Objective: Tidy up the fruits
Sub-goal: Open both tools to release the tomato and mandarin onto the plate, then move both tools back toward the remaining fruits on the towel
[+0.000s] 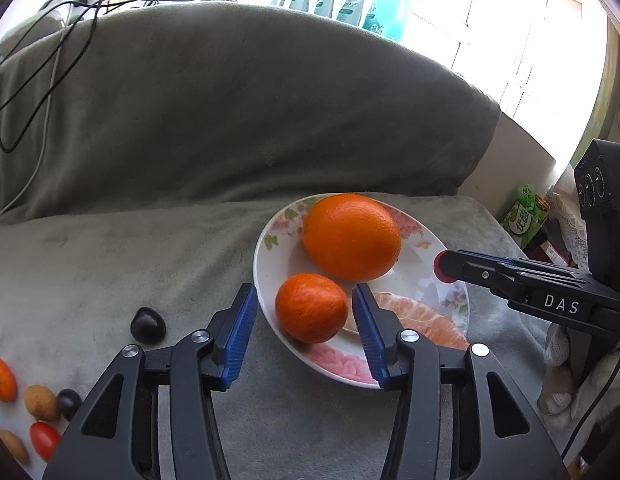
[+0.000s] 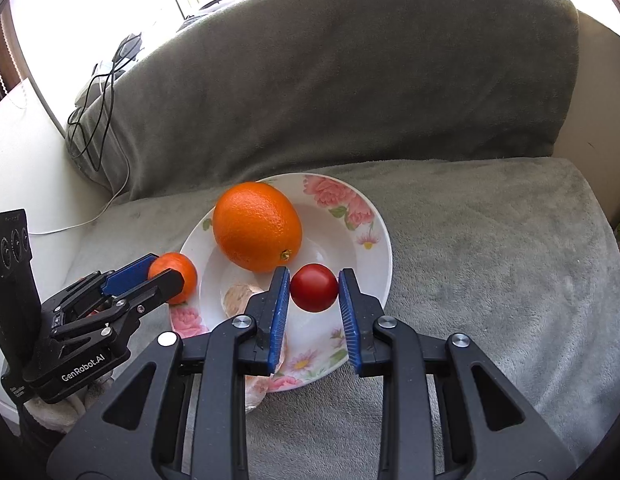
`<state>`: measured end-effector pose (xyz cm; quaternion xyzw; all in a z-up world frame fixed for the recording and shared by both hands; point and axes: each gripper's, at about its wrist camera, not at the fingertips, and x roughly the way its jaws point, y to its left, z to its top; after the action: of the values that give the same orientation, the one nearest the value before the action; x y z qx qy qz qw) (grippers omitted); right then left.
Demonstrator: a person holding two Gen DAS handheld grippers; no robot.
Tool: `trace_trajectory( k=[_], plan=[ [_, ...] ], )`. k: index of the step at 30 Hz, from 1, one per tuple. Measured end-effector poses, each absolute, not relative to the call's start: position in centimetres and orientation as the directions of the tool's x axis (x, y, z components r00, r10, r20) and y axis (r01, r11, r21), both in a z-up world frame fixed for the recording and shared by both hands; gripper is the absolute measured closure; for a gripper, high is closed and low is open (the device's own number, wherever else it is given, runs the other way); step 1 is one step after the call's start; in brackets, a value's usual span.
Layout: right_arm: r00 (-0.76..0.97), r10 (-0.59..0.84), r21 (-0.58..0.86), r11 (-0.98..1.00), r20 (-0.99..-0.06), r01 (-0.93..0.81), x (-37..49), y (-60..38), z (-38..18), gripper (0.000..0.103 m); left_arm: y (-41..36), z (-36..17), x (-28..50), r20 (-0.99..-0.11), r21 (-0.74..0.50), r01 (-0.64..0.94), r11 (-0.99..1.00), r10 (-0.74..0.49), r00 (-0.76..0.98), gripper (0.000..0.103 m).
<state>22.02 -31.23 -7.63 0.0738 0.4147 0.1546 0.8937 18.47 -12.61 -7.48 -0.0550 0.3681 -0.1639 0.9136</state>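
Blue-padded left gripper (image 1: 305, 314) straddles the mandarin (image 1: 312, 308) on the floral plate (image 2: 374, 216), pads clear. Right gripper (image 2: 314, 290), marked "DAS", brackets the tomato (image 2: 314, 287), small gaps visible. Left body reads "GenRobot.AI".

The pale fruit slice (image 2: 239, 298) on the plate (image 2: 384, 248) is partly hidden behind the right gripper (image 2: 314, 290). A small orange fruit (image 1: 1, 378) is cut off by the left wrist view's edge. The green packet (image 1: 524, 216) has writing too small to read.

plate (image 1: 265, 240) on sofa (image 1: 149, 248) | orange (image 1: 351, 237) behind mandarin (image 1: 312, 308)
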Motion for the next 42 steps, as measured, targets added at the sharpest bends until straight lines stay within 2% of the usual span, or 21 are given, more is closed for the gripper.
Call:
trace_trajectory(
  k=[1,3,5,7,9,12,14,19,42],
  plan=[
    [0.612,0.336,0.260,0.942,-0.716,-0.213,22.0,-31.3,-7.6,0.067,-12.6,-7.4,18.4,-0.651,-0.221,0.263,0.939,-0.343,0.677,0.049],
    [0.627,0.334,0.263,0.942,-0.703,-0.207,21.8,-31.4,-7.3,0.036,-12.8,-7.2,18.3,-0.647,-0.213,0.265,0.940,-0.339,0.683,0.044],
    [0.641,0.332,0.267,0.943,-0.692,-0.200,21.6,-31.6,-7.0,0.030,-13.0,-7.1,18.2,-0.648,-0.202,0.267,0.942,-0.333,0.685,0.043],
    [0.645,0.331,0.272,0.943,-0.689,-0.194,21.6,-31.7,-6.8,0.029,-13.1,-7.1,18.2,-0.650,-0.194,0.267,0.944,-0.327,0.686,0.043],
    [0.647,0.329,0.278,0.943,-0.688,-0.183,21.6,-31.9,-6.7,0.025,-13.3,-7.1,18.2,-0.652,-0.193,0.269,0.944,-0.328,0.684,0.036],
    [0.652,0.325,0.285,0.943,-0.685,-0.171,21.4,-32.1,-6.5,0.024,-13.3,-7.0,18.0,-0.649,-0.190,0.269,0.944,-0.326,0.688,0.031],
    [0.654,0.323,0.286,0.943,-0.683,-0.168,21.3,-32.2,-6.4,0.024,-13.4,-6.8,17.8,-0.649,-0.183,0.268,0.946,-0.321,0.689,0.020],
    [0.663,0.316,0.282,0.946,-0.678,-0.161,21.0,-32.3,-6.0,0.024,-13.6,-6.4,17.4,-0.649,-0.149,0.253,0.956,-0.288,0.704,0.020],
    [0.683,0.333,0.254,0.942,-0.650,-0.218,18.4,-29.6,-3.4,0.023,-11.1,-3.6,13.7,-0.594,-0.140,0.227,0.964,-0.265,0.760,0.020]
  ],
)
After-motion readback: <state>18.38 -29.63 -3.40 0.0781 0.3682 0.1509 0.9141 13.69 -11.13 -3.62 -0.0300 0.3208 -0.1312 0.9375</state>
